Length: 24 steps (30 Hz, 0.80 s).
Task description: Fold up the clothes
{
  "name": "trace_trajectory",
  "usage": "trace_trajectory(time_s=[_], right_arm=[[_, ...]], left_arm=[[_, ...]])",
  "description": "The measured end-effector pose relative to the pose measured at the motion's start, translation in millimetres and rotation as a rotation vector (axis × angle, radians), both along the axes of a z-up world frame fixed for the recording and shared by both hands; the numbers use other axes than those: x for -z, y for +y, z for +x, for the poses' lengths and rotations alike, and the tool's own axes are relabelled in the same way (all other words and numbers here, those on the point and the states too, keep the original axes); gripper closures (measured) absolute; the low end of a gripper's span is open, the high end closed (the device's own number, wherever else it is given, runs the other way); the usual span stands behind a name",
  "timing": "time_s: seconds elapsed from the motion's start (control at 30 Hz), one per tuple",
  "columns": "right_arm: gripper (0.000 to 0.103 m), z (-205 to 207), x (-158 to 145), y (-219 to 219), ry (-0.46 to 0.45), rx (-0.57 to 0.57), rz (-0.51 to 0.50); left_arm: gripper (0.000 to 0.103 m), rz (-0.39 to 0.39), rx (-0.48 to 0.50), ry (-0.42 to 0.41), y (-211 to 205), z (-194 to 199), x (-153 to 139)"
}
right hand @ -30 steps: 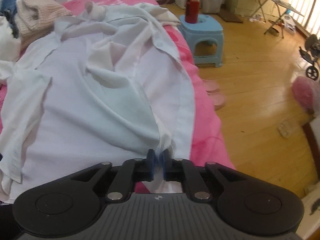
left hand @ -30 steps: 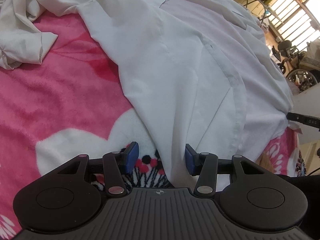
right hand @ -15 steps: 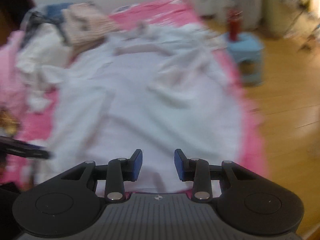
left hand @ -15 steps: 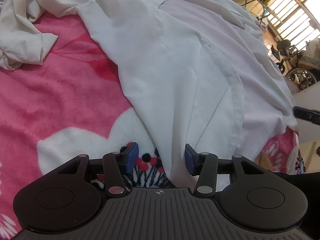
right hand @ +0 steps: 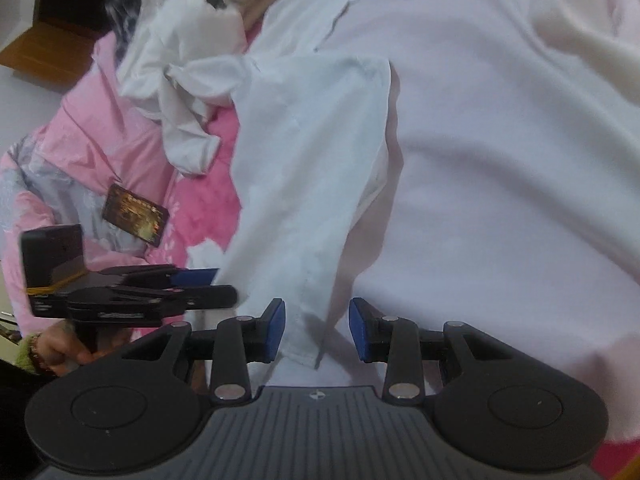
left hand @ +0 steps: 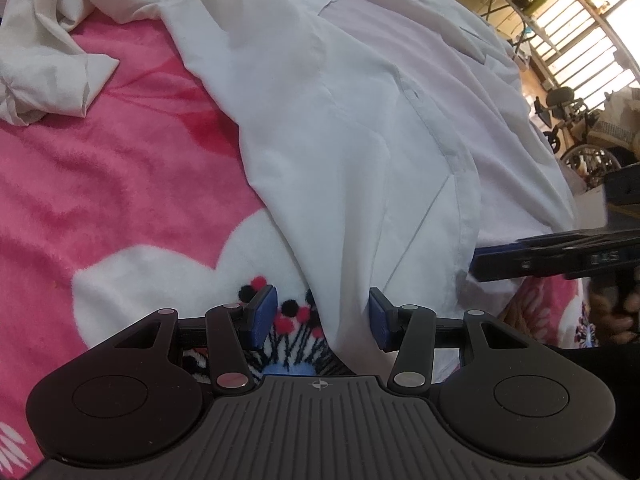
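1. A pink blanket (left hand: pixel 120 184) covers the bed, the white shirt (left hand: pixel 340 152) spread across it.
2. Left tongs (left hand: pixel 322 320) gape wide over the shirt's hem.
3. Right tongs (right hand: pixel 317 330) likewise wide, straddling the hem.

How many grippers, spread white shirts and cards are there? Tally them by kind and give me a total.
Grippers: 2 (left gripper, right gripper)
Shirt: 1
Card: 1
Total: 4
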State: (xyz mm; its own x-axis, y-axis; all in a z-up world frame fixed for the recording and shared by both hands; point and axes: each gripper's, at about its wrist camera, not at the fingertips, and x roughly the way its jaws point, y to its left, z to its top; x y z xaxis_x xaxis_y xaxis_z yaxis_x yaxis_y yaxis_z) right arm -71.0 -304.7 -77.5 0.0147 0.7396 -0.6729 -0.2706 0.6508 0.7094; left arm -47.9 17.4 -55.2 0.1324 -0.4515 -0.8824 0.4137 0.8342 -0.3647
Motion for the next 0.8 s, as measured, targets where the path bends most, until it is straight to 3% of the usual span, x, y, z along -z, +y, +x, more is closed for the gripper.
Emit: trace_trajectory(time_s=[0.1, 0.23, 0.47, 0.8], right_arm=[[0.072, 4.3, 10.0, 7.3, 0.022, 0.003, 0.012], [0.099, 4.0, 10.1, 8.2, 0.014, 0.014, 0.042], [0.102, -2.0, -9.0, -23.3, -0.051, 0.077, 0.028], [0.102, -4.6, -6.0, -68.9, -0.076, 0.175, -0.079]], left_arm=[[0.055, -0.006, -0.003, 0.007, 0.6, 0.3, 0.1], [0.055, -0.009, -0.001, 0.012, 0.5, 0.5, 0.2], [0.055, -0.016, 0.017, 0.028, -0.4, 0.1, 2.4], [0.055, -0.011, 0.070, 0.039, -7.1, -4.4, 2.6]])
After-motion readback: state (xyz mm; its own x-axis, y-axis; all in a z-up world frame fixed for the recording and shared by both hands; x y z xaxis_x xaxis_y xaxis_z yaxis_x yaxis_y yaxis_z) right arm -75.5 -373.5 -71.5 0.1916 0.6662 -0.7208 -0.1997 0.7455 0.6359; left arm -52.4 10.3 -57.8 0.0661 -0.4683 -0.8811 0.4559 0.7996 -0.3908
